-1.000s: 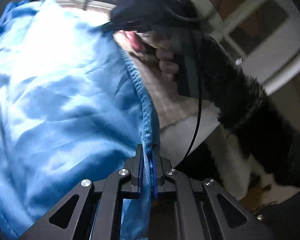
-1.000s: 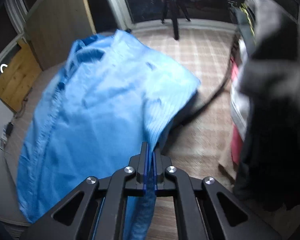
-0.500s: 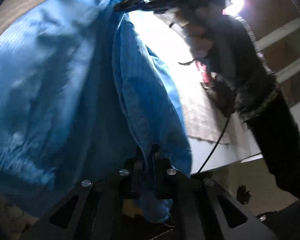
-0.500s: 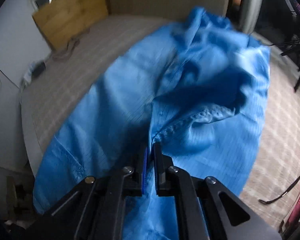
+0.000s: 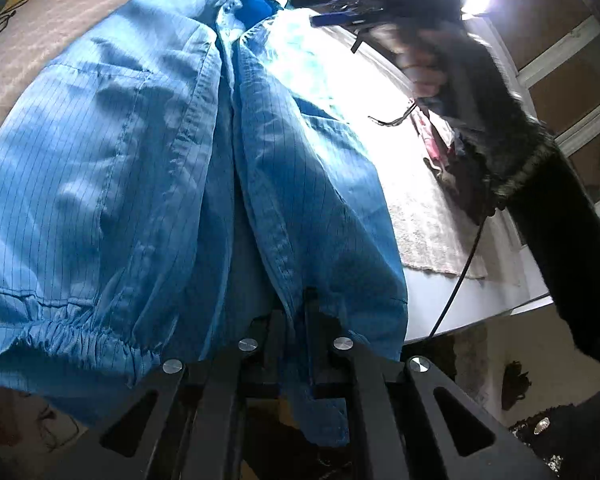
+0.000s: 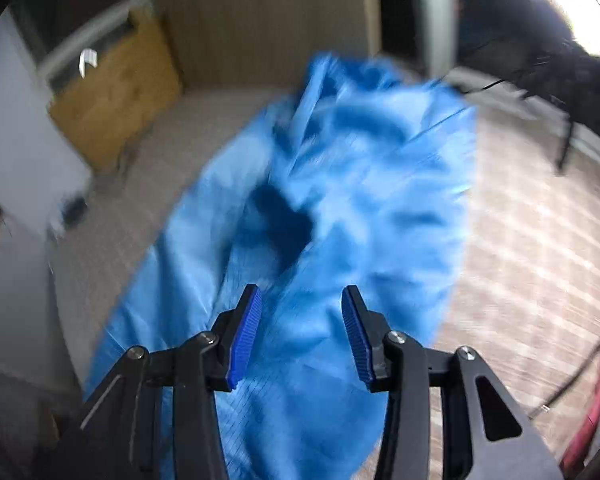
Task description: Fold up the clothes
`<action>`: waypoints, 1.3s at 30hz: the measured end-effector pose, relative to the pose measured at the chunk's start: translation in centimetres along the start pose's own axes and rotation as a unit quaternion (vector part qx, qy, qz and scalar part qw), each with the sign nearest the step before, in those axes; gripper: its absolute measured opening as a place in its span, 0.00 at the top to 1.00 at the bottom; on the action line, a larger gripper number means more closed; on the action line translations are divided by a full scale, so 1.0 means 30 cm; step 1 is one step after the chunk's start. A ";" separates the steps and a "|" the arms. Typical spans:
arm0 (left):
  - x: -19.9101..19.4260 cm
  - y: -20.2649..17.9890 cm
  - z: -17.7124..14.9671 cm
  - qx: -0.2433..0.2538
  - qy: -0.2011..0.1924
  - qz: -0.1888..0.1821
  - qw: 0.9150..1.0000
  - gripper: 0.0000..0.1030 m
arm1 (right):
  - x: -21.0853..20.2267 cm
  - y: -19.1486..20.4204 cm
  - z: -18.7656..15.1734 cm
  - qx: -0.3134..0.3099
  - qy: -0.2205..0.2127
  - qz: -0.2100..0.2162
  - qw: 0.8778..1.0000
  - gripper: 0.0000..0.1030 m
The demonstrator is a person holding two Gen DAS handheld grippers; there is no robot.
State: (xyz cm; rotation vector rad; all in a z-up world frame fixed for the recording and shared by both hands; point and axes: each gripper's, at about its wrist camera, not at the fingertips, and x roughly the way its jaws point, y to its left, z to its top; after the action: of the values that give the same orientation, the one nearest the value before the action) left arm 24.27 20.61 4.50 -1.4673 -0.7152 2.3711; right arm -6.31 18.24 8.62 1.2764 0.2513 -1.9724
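Observation:
A light blue jacket with fine stripes lies front up on the beige cover, its placket running away from me. My left gripper is shut on the jacket's near hem, with cloth bunched over the fingers. The right gripper shows at the jacket's far end, held by a hand in a black furry sleeve. In the blurred right wrist view the right gripper has its jaws opening. Its blue pads stand apart above the blue jacket and press on nothing.
The beige checked cover spreads around the jacket. A wooden cabinet stands at the far left. A pile of dark and red clothes lies to the right. A black cable hangs over the surface's edge.
The right gripper held a fold of the jacket and has now let it go, its jaws parting. The jacket has dropped from hanging to lying spread. The left gripper keeps its hold.

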 end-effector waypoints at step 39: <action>-0.440 0.299 0.094 0.200 0.058 0.075 0.975 0.74 | -0.396 0.356 -0.867 0.166 -0.056 -0.092 0.980 0.81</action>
State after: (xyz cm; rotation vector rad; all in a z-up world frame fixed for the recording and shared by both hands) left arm 28.08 6.18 10.78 -1.5039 -0.0891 2.3324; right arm 21.65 30.47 8.58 1.3825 -0.0182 -2.3085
